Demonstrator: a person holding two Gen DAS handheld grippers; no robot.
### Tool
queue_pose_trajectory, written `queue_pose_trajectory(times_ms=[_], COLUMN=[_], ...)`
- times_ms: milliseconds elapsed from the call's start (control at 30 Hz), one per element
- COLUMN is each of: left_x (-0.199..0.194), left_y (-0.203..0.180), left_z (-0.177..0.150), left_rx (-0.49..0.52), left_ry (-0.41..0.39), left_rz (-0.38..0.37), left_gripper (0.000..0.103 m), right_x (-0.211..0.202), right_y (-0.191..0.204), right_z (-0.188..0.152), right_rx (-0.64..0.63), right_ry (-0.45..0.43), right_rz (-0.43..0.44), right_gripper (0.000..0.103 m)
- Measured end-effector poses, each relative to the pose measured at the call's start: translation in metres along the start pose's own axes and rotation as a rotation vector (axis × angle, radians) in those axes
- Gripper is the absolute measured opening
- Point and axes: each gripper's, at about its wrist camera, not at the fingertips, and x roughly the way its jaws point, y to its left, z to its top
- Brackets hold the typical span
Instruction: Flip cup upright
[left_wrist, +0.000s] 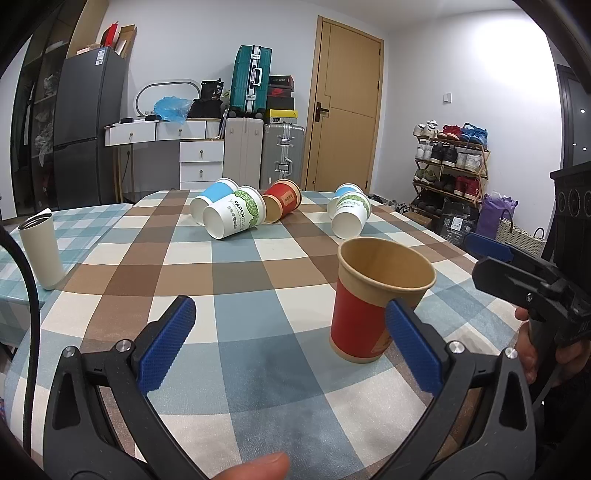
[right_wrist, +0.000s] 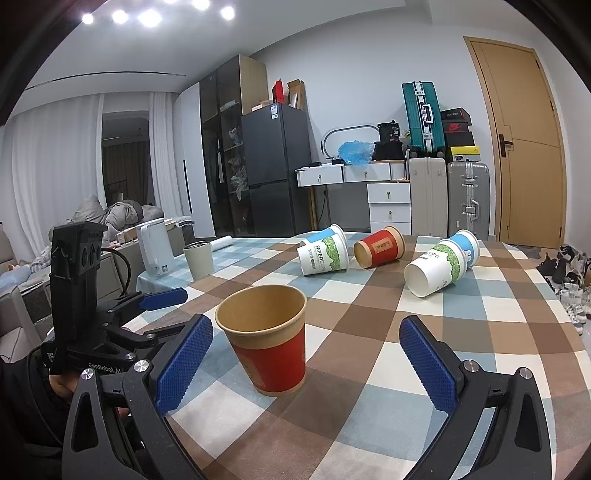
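Observation:
A red paper cup (left_wrist: 364, 314) stands upright on the checked tablecloth (left_wrist: 236, 266); it also shows in the right wrist view (right_wrist: 271, 339). My left gripper (left_wrist: 291, 332) is open, and the cup stands just beyond its right finger. My right gripper (right_wrist: 306, 354) is open, with the cup beyond its fingers, nearer the left one. Farther back, several cups lie on their sides: a green-print white cup (left_wrist: 236, 216), a blue cup (left_wrist: 214, 195), a red cup (left_wrist: 282, 201) and another white cup (left_wrist: 349, 218). The right gripper shows at the right of the left wrist view (left_wrist: 517, 266).
A beige tumbler (left_wrist: 40, 251) stands at the table's left edge, beside a white kettle (right_wrist: 157, 247). Behind the table are drawers, suitcases (left_wrist: 251, 79), a fridge (left_wrist: 86, 125), a door and a shoe rack (left_wrist: 450, 158).

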Motion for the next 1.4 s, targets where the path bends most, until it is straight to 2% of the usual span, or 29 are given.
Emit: queue_pose_trajectory(times_ms=[1400], left_x=[-0.0009], left_y=[0.0001], left_z=[-0.0014], left_rx=[-0.002], left_ry=[-0.003], left_rz=[-0.002], left_gripper=[0.102], right_x=[0.0011], right_y=[0.0027], right_z=[-0.0018], right_rx=[-0.007], right_ry=[0.005], right_rz=[0.001], right_gripper=[0.103])
